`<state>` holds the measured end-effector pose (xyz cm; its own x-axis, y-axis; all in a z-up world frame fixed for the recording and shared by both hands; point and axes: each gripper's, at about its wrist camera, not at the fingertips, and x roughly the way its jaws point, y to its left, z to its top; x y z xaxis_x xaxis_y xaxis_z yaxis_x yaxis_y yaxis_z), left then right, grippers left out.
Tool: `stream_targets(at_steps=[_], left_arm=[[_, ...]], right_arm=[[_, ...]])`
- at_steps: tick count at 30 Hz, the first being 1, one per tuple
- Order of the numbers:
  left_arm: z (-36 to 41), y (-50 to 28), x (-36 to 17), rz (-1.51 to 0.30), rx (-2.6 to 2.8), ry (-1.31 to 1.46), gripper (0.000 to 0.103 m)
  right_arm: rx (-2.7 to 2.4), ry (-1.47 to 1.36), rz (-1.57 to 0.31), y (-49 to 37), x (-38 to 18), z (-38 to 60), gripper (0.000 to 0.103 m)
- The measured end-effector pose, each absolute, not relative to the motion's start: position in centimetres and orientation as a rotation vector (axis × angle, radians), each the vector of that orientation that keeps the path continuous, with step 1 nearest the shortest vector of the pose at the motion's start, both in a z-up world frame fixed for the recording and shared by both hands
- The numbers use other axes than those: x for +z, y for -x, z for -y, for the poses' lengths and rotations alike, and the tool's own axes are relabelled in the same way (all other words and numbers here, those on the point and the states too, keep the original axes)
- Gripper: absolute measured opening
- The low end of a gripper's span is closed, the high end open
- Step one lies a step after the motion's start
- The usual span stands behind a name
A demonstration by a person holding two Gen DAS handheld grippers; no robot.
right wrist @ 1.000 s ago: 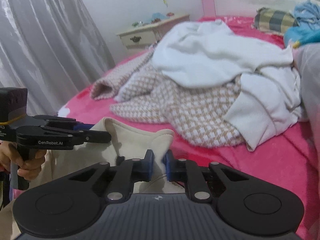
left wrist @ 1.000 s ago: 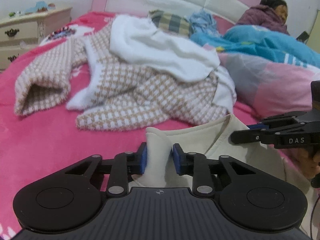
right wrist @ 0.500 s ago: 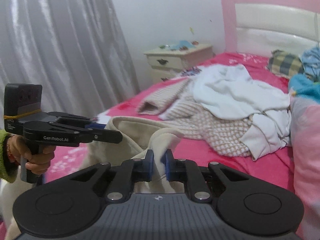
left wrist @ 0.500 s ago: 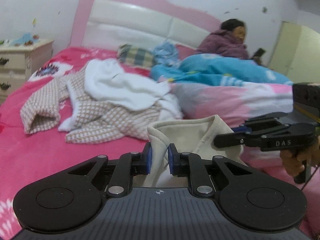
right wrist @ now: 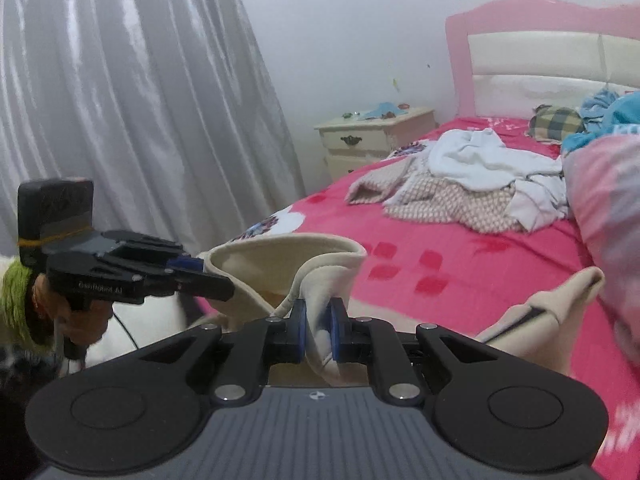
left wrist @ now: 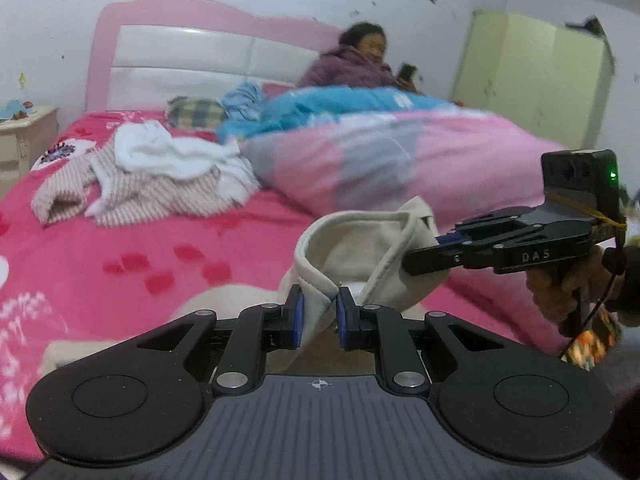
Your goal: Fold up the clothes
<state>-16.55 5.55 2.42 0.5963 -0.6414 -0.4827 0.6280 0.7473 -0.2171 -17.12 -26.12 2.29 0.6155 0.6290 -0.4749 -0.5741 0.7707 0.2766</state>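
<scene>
A cream garment (left wrist: 360, 248) hangs between my two grippers above the foot of the pink bed. My left gripper (left wrist: 318, 322) is shut on one edge of it, the cloth pinched between the blue pads. My right gripper (right wrist: 318, 330) is shut on the other edge (right wrist: 320, 280). In the left wrist view the right gripper (left wrist: 424, 256) reaches in from the right, clamped on the cloth. In the right wrist view the left gripper (right wrist: 212, 276) comes in from the left, likewise on the garment. A loose part of the garment (right wrist: 560, 304) trails onto the bed.
A heap of a checked beige garment (left wrist: 160, 196) and white clothes (left wrist: 168, 152) lies further up the pink bedsheet (left wrist: 120, 248). A pink and blue duvet (left wrist: 400, 156) covers a person (left wrist: 360, 60) sitting at the headboard. A nightstand (right wrist: 376, 136) and grey curtain (right wrist: 140, 100) stand left of the bed.
Both grippers have pulled back and up from the clothes heap with the cream garment, which now hangs lifted off the bed. The heap looks much farther away.
</scene>
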Motion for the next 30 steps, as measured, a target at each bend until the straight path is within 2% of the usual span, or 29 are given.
stream_targets(at_steps=[5,6,9,11,12,15,17,20,23,27,30], left_arm=[[-5.0,20.2,-0.8,-0.662,-0.772,-0.019,0.017],[-4.9,20.6,-1.9,-0.710,-0.773,-0.025,0.017],[-5.1,21.7,-4.3,-0.836,-0.767,-0.031,0.026],[-5.6,22.5,-5.1,-0.899,-0.756,-0.020,0.040],[-6.0,22.7,-5.0,-0.918,-0.748,-0.003,0.041],[-7.7,22.2,-4.4,-0.954,-0.690,0.121,0.053],[-9.1,21.3,-4.5,-0.966,-0.622,0.270,0.058],[-10.9,18.8,-5.6,-0.998,-0.515,0.540,0.063],[-12.1,16.3,-7.6,-1.073,-0.459,0.757,0.063],[-11.2,14.0,-8.7,-1.154,-0.429,0.776,0.063],[-10.2,13.5,-9.2,-1.212,-0.438,0.742,0.063]], right_arm=[[0.706,0.040,-0.614,22.7,-2.0,25.2,0.011],[0.704,0.096,-0.622,23.6,-3.0,24.9,0.014],[0.705,0.154,-0.694,25.5,-5.2,25.1,0.020],[0.706,0.139,-0.748,26.6,-6.0,25.8,0.023],[0.701,0.100,-0.774,26.8,-5.9,26.5,0.028],[0.645,-0.153,-0.841,26.4,-5.6,29.4,0.042],[0.588,-0.444,-0.900,25.3,-6.4,31.9,0.043],[0.492,-0.852,-0.973,23.4,-8.7,34.5,0.052],[0.428,-1.152,-1.064,22.0,-11.6,35.1,0.055],[0.393,-1.384,-1.144,21.2,-14.2,34.4,0.063],[0.379,-1.492,-1.189,20.8,-15.7,34.0,0.064]])
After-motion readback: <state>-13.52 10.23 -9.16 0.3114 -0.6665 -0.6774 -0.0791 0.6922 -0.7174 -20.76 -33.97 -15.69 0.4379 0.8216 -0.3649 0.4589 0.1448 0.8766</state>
